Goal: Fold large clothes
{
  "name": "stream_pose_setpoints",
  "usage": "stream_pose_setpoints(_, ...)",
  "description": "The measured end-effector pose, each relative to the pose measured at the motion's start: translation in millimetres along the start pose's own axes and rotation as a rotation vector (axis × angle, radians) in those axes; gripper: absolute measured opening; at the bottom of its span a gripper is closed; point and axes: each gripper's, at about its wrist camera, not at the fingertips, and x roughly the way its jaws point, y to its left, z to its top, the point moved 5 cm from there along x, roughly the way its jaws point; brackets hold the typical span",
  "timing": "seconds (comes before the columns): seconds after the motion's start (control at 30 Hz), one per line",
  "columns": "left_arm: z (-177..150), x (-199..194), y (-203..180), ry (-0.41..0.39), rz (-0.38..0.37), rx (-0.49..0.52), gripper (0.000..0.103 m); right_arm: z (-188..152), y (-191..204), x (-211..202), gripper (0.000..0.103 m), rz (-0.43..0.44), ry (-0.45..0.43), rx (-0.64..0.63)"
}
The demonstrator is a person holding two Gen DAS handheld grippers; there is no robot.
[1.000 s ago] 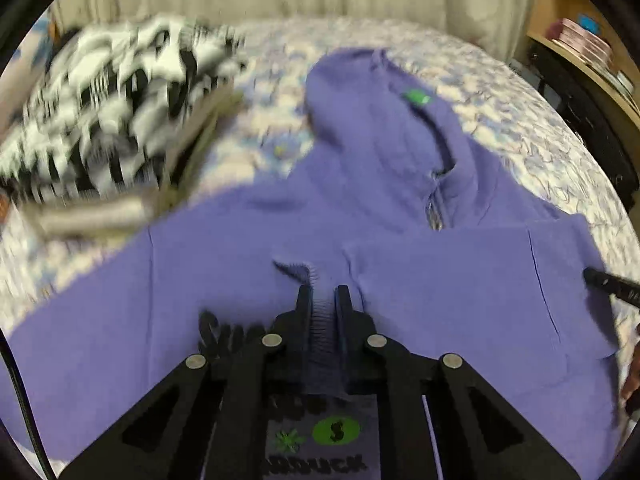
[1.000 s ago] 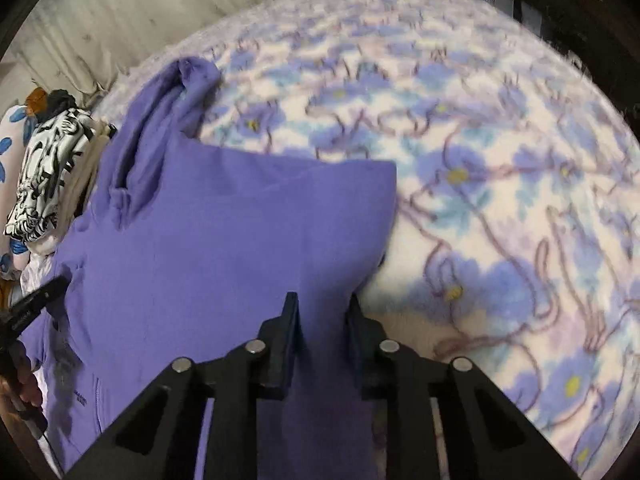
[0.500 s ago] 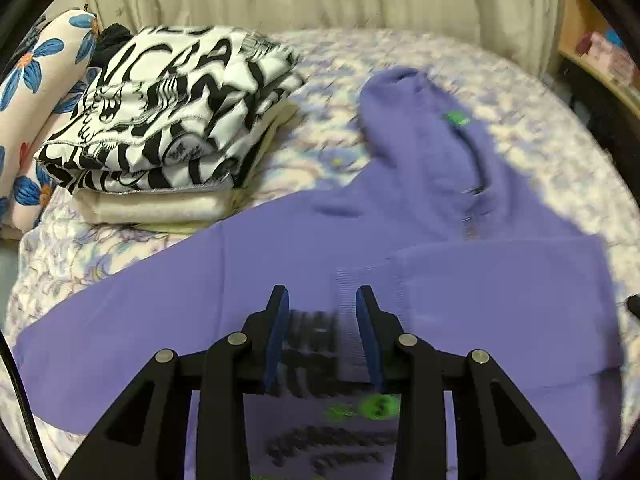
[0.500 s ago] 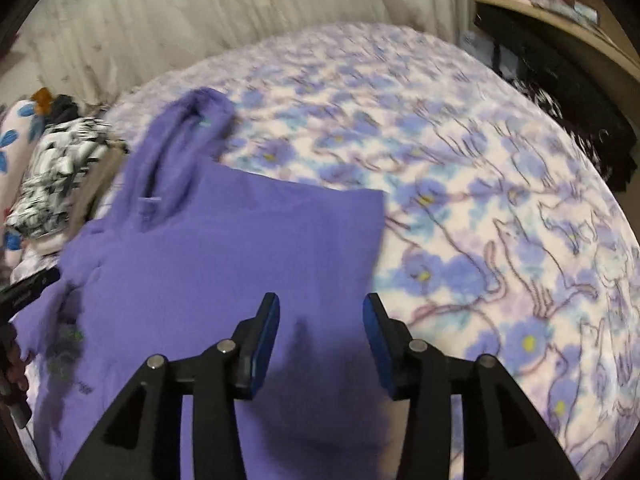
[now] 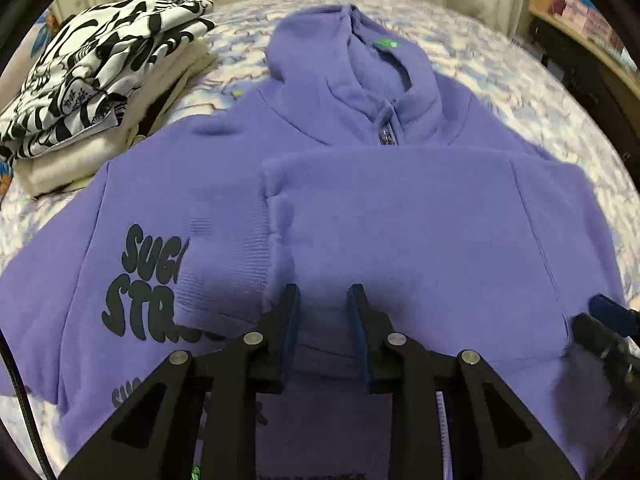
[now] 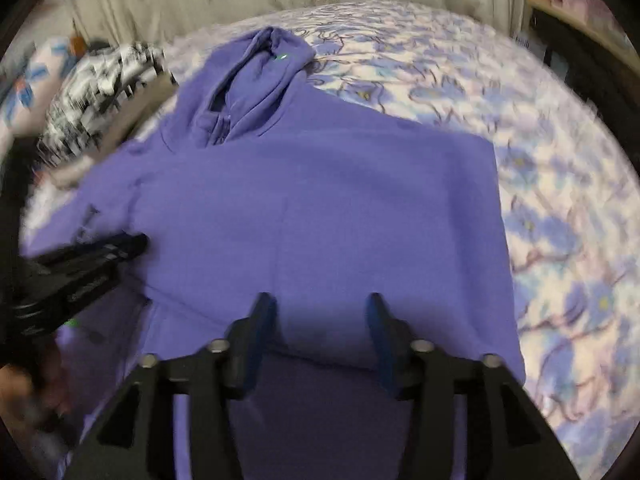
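A purple hoodie (image 5: 400, 220) lies face up and flat on the bed, hood toward the far side, with one sleeve folded across its chest and the ribbed cuff (image 5: 228, 264) resting by the black printed letters. My left gripper (image 5: 322, 300) hovers just over the folded sleeve, its jaws closing with nothing pinched between them. My right gripper (image 6: 316, 308) hangs over the hoodie (image 6: 320, 200) near its right side; its jaws are opening and hold nothing. Each gripper shows at the edge of the other view: right gripper (image 5: 608, 328), left gripper (image 6: 92, 256).
A stack of folded clothes (image 5: 100, 72), black-and-white on top, sits at the far left of the flowered bedspread (image 5: 500, 80), beside a floral pillow (image 6: 36, 84). A wooden shelf (image 5: 592, 24) stands at the right and a curtain hangs behind the bed.
Both grippers let go of the purple cloth and opened. They drew back toward the near side, and the sleeve now lies folded across the hoodie's front.
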Motion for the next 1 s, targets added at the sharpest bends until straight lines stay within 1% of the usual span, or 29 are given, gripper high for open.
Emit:
stream_pose_setpoints(0.03,-0.6,-2.2,3.0,0.004,-0.009,-0.011,0.020,-2.8,-16.1,-4.6,0.044,-0.111,-0.019,-0.011)
stream_pose_setpoints(0.07,-0.2,-4.1,5.6,0.007,-0.018,-0.022,0.019,-6.0,-29.2,-8.9,0.039,-0.127,-0.036,-0.017)
stream_pose_setpoints(0.1,-0.5,-5.4,7.3,0.009,-0.025,-0.031,0.018,-9.5,-37.2,-9.8,0.027,-0.105,-0.032,-0.011)
stream_pose_setpoints(0.13,0.0,-5.0,8.5,0.009,-0.029,-0.034,0.018,-12.9,-45.4,-10.7,0.022,-0.095,-0.023,0.000)
stream_pose_setpoints(0.17,-0.5,-5.7,7.7,0.007,-0.026,-0.033,0.018,-14.5,-51.9,-13.2,0.021,-0.104,-0.025,0.008)
stream_pose_setpoints(0.23,-1.3,-7.7,7.6,0.003,-0.009,-0.028,0.018,-16.8,-59.2,-18.3,0.023,-0.183,-0.033,0.013)
stream_pose_setpoints(0.27,-1.3,-7.5,6.1,0.004,0.001,-0.027,0.018,-19.9,-61.0,-19.9,0.026,-0.197,-0.036,0.026)
stream_pose_setpoints(0.3,-2.0,-6.8,6.8,0.004,0.005,-0.027,0.018,-21.3,-63.5,-19.9,0.028,-0.183,-0.034,0.048)
stream_pose_setpoints(0.4,-3.3,-10.5,2.1,0.013,0.024,-0.022,0.019,-23.5,-61.9,-19.9,0.028,-0.158,-0.030,0.078)
stream_pose_setpoints(0.5,-6.6,-21.9,-2.8,0.013,0.044,-0.008,0.022,-25.5,-56.5,-25.6,0.028,-0.158,-0.039,0.094)
stream_pose_setpoints(0.57,-8.7,-31.9,-4.9,0.004,0.047,-0.002,0.030,-26.3,-53.7,-33.2,0.028,-0.147,-0.044,0.111)
stream_pose_setpoints(0.6,-10.2,-38.1,-5.6,-0.003,0.049,-0.002,0.038,-27.5,-51.7,-38.1,0.028,-0.130,-0.048,0.121)
stream_pose_setpoints(0.63,-11.7,-47.4,-6.6,-0.021,0.053,-0.001,0.044,-28.6,-48.5,-42.2,0.028,-0.108,-0.051,0.129)
stream_pose_setpoints(0.73,-15.8,-68.2,-7.4,-0.059,0.068,0.006,0.046,-36.8,-37.6,-58.0,0.028,-0.092,-0.062,0.129)
stream_pose_setpoints(0.9,-31.9,-104.6,-7.3,-0.104,0.065,0.013,0.046,-48.4,-23.3,-81.6,0.028,-0.067,-0.087,0.131)
stream_pose_setpoints(1.0,-41.4,-120.8,-1.0,-0.126,0.080,0.012,0.050,-56.2,-13.5,-92.5,0.028,-0.045,-0.086,0.130)
